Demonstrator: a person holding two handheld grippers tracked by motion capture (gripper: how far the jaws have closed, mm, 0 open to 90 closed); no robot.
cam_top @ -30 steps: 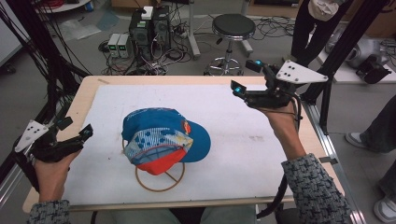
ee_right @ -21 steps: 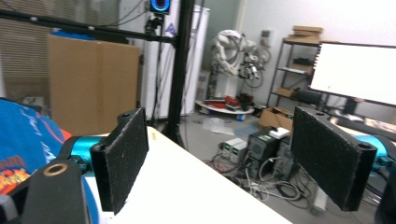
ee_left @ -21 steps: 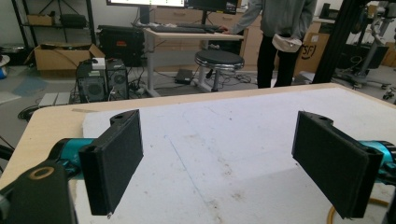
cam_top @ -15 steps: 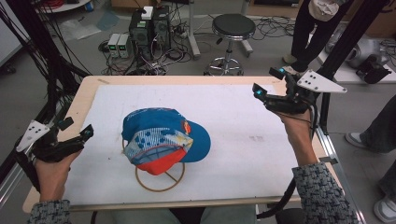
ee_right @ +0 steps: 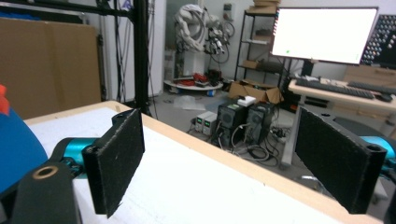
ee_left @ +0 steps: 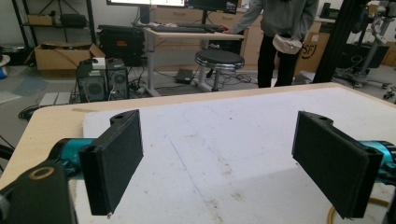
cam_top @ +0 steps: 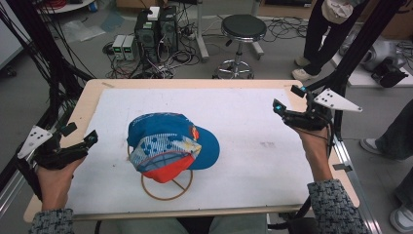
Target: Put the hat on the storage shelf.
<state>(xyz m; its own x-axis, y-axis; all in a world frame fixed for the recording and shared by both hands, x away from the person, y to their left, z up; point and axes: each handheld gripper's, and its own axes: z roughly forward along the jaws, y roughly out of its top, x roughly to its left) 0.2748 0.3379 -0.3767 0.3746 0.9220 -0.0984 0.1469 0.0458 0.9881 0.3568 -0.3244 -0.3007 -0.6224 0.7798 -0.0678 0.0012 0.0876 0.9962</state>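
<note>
A blue cap (cam_top: 168, 129) lies in the middle of the white mat (cam_top: 243, 126). A patterned cap with an orange brim (cam_top: 165, 161) lies against it, over a tan ring (cam_top: 163, 194). My left gripper (cam_top: 80, 132) is held open at the table's left edge, well left of the caps; in the left gripper view its pads (ee_left: 116, 154) stand wide apart over bare mat, and a bit of the ring (ee_left: 334, 212) shows. My right gripper (cam_top: 288, 98) hovers open near the right edge. The right gripper view catches the blue cap (ee_right: 14, 144) at its left border.
The wooden table edge (cam_top: 195, 83) frames the mat. Beyond it are a stool (cam_top: 243, 27), computer boxes (cam_top: 156, 24) with cables on the floor, and a standing person (cam_top: 331, 29). Black frame posts (cam_top: 360, 44) rise at both sides.
My right gripper has moved right and a little nearer, from over the mat's far right part to the table's right edge. The left gripper and caps have stayed put.
</note>
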